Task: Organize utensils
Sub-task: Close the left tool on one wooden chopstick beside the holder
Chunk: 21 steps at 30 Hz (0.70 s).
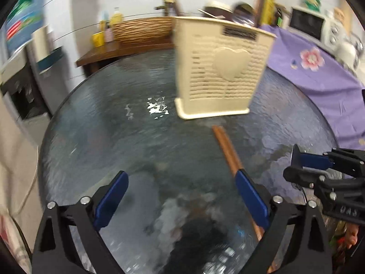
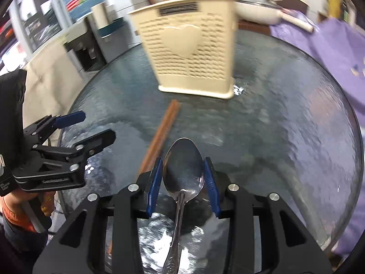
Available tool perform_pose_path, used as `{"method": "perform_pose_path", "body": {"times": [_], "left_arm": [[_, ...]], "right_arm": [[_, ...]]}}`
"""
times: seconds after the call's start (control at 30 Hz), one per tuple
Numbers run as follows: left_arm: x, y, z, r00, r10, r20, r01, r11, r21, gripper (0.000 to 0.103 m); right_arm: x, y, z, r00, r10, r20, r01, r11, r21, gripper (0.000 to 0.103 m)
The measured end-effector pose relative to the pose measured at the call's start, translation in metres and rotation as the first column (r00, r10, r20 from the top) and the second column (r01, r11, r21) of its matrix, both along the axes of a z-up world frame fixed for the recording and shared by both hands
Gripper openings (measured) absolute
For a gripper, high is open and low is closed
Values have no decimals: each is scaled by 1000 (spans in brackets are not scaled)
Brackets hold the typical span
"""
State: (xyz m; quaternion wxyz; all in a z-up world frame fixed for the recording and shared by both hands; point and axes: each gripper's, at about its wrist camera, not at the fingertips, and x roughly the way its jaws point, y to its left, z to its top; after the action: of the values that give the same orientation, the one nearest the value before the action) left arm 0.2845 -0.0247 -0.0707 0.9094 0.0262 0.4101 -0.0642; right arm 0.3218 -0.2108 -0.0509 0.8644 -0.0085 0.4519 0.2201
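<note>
Round glass table (image 2: 285, 118) in cluttered kitchen: right gripper (image 2: 183, 159) clenched on spoon (image 2: 183, 164) bowl, cream holder (image 2: 189, 45) at 12 o'clock, chopsticks (image 2: 163, 130) at 11, left gripper (image 1: 182, 180) spread empty; pickup underway, next likely lift toward holder.

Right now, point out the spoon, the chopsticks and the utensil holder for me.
spoon (image 2: 183, 166): right wrist view, middle of its bowl.
chopsticks (image 1: 224, 145): left wrist view, on the shafts near the far ends.
utensil holder (image 1: 230, 62): left wrist view, on the heart on its front wall.
</note>
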Motion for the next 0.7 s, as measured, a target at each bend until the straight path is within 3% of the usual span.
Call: {"method": "perform_pose_path", "body": {"times": [0.2,0.33,0.43,0.6,0.7], "left_arm": [[20,-27,-18,997,-46,-61,51,995,89,84],[21,-30,-25,995,-62,-75,66,997,50,83],[22,-32,-31,994,-59,-87,66,994,84,84],[19,-12,-36,994,-38,-107,45,997,62,83],[25,-1,-35,991,-26,-132,30,999,29,75]], "right_arm": [[-1,-13,-9,999,-42,0,42,999,17,37],[-1,-27,-9,998,-58,-4,59,998,30,37],[0,-29,-12,998,-67,-10,67,997,30,37],[0,-27,-14,997,-72,-10,72,997,13,37],[2,-26,-16,997,-70,-17,70,998,7,37]]}}
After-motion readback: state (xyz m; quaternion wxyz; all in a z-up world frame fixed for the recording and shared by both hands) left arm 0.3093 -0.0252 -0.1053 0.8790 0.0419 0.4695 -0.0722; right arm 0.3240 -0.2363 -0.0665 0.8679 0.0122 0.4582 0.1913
